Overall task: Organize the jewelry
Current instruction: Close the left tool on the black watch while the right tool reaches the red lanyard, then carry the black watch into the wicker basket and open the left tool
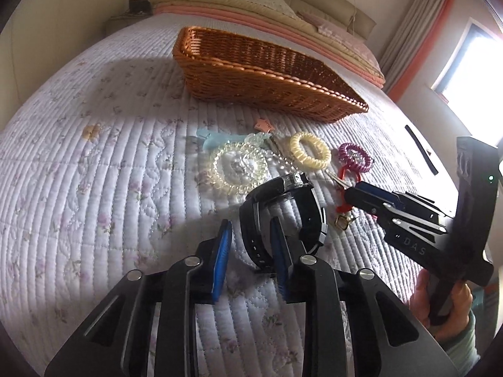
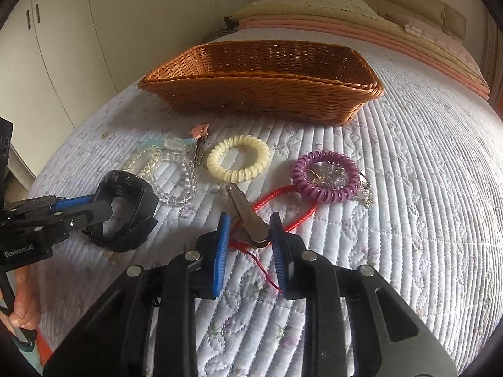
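Note:
My left gripper [image 1: 250, 235] is open, its fingers straddling one side of the strap of a black watch [image 1: 283, 210] that lies on the quilt; the watch also shows in the right wrist view [image 2: 125, 210]. My right gripper [image 2: 250, 229] is open around a metal hair clip [image 2: 248, 216] that lies on a red cord [image 2: 283, 194]. Further out lie a cream spiral hair tie [image 2: 239, 163], a purple spiral hair tie [image 2: 325, 177], a clear spiral tie and bead bracelet [image 1: 235, 169], and a small pink clip [image 1: 264, 124]. A wicker basket [image 1: 267, 75] stands behind them.
Everything rests on a white quilted bedspread [image 2: 408, 188]. Folded blankets and pillows [image 2: 345, 15] are stacked at the bed's head. A black strip [image 1: 421, 154] lies on the quilt at the right. White wardrobe doors [image 2: 78, 31] stand to the left of the bed.

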A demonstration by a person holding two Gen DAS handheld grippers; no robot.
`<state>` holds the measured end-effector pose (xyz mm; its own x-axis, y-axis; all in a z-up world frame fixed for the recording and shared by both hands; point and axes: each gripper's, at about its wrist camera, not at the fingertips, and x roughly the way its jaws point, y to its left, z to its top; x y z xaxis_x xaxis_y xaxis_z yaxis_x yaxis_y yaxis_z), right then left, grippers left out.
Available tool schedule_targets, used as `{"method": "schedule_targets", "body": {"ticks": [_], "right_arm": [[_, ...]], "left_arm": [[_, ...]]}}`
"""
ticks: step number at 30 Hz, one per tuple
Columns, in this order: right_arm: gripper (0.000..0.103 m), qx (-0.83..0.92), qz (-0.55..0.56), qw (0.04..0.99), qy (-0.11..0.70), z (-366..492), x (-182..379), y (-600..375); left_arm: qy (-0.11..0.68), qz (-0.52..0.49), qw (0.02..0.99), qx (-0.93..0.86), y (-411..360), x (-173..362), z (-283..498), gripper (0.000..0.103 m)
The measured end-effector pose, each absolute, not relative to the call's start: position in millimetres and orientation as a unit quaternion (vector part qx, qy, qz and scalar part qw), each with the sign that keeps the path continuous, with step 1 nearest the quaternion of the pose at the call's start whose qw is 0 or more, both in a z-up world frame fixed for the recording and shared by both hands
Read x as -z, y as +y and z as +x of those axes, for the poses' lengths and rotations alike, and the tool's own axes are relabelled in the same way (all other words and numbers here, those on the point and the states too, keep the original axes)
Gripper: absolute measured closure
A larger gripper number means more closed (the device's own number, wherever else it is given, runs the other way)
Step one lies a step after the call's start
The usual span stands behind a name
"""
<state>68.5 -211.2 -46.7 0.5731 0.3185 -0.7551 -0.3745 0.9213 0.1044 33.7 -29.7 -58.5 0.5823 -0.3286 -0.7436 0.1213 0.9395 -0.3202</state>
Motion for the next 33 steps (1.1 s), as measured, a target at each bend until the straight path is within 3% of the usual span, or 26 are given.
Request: {"method": "schedule_targets", "body": {"ticks": [1,11,19,27,33], "right_arm": [[0.088,-0.195,-0.033,0.888,0.416,68,46,-211],[0.088,-0.198,-0.061,0.882,0.424,68,50,-202],[0.089,-0.211,-0.007,0.899,0.384,57,27,-219],[0.089,-0.217,0.030,0.927,0.303,64,-42,-228],[0.089,-0.202,0.042,0.933,0.294,134,-74,-220]], "left_arm": [[0.438,-0.118,0.882,0.128,-29,58,33,0.086],[0.448,-0.100,0.880,0.122,-32,57,34,0.089],[0.402,-0.108,0.900,0.128,-27,47,24,0.099],[0.328,-0.100,0.930,0.134,-27,-13,28,0.099],[0.298,-0.076,0.943,0.125,-37,-61,99,0.099]]}}
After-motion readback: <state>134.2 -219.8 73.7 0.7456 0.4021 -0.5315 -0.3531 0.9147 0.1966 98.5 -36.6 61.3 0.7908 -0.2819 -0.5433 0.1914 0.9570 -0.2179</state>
